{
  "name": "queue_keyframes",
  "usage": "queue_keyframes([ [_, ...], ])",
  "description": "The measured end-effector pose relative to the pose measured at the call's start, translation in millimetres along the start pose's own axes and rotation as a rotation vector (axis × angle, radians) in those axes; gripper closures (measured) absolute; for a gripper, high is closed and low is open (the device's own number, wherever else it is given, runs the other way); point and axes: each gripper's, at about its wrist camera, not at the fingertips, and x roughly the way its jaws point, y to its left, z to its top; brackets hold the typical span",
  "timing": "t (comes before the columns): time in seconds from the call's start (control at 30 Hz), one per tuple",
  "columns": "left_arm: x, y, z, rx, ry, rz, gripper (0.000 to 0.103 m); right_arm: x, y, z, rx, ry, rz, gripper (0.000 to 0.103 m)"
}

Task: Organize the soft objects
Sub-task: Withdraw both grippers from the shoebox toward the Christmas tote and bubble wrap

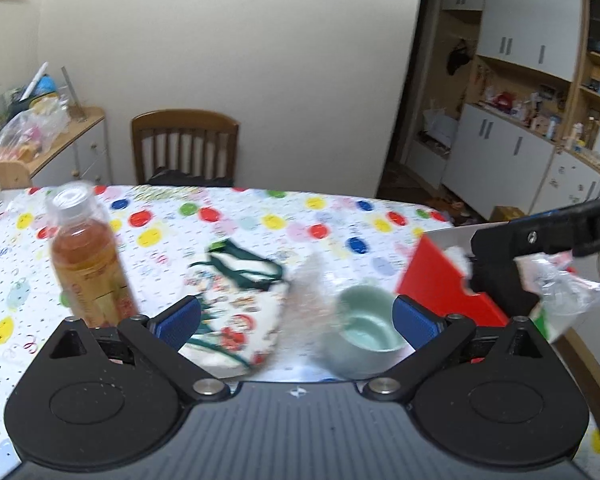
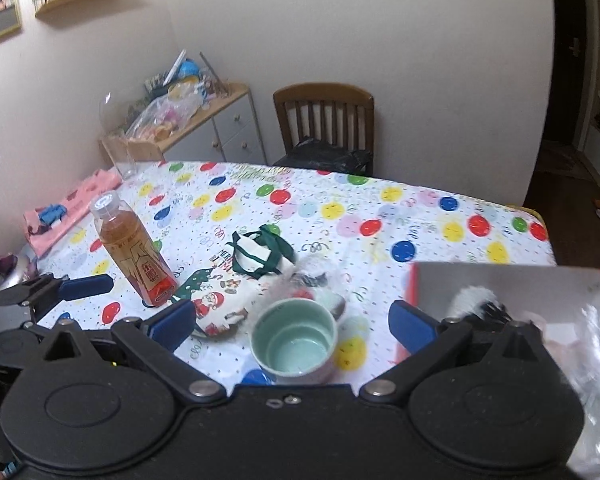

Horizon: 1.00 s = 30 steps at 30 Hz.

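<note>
A Christmas-print cloth bag (image 1: 240, 312) (image 2: 224, 304) with green handles lies crumpled on the balloon-print table (image 1: 260, 216) (image 2: 400, 200). Right of it is a blurred, pale fuzzy thing (image 1: 312, 288) (image 2: 316, 274). A red box (image 1: 440, 280) (image 2: 428, 276) at the right holds a white-and-black fluffy item (image 2: 472, 300) and a clear plastic bag (image 1: 560, 292) (image 2: 588, 332). My left gripper (image 1: 296, 320) is open above the cloth bag and a pale green cup (image 1: 364, 332) (image 2: 294, 340), with nothing between its pads. My right gripper (image 2: 292, 324) is open over the cup, also with nothing in it.
A bottle of brown tea (image 1: 88, 264) (image 2: 132, 248) stands left of the cloth bag. A pink cloth (image 2: 68, 208) lies at the table's far left. A wooden chair (image 1: 184, 144) (image 2: 324, 120) stands behind the table, and a cluttered low cabinet (image 1: 60, 140) (image 2: 204, 120) to its left.
</note>
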Motion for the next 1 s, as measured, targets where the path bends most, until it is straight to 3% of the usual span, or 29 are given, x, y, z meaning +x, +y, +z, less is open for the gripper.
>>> queue_keyframes([
  [0.2, 30, 34, -12, 0.001, 0.029, 0.062, 0.0, 48, 19, 17, -0.047, 0.081, -0.006, 0.001],
  [0.33, 51, 49, -19, -0.004, 0.057, 0.056, 0.0, 79, 30, 24, -0.071, 0.132, -0.019, 0.001],
  [0.6, 83, 43, -29, 0.124, 0.075, 0.049, 0.0, 144, 41, 31, -0.197, 0.294, -0.034, 0.007],
  [1.0, 124, 47, -39, 0.167, 0.139, 0.047, 0.001, 212, 35, 27, -0.261, 0.445, -0.077, 0.018],
])
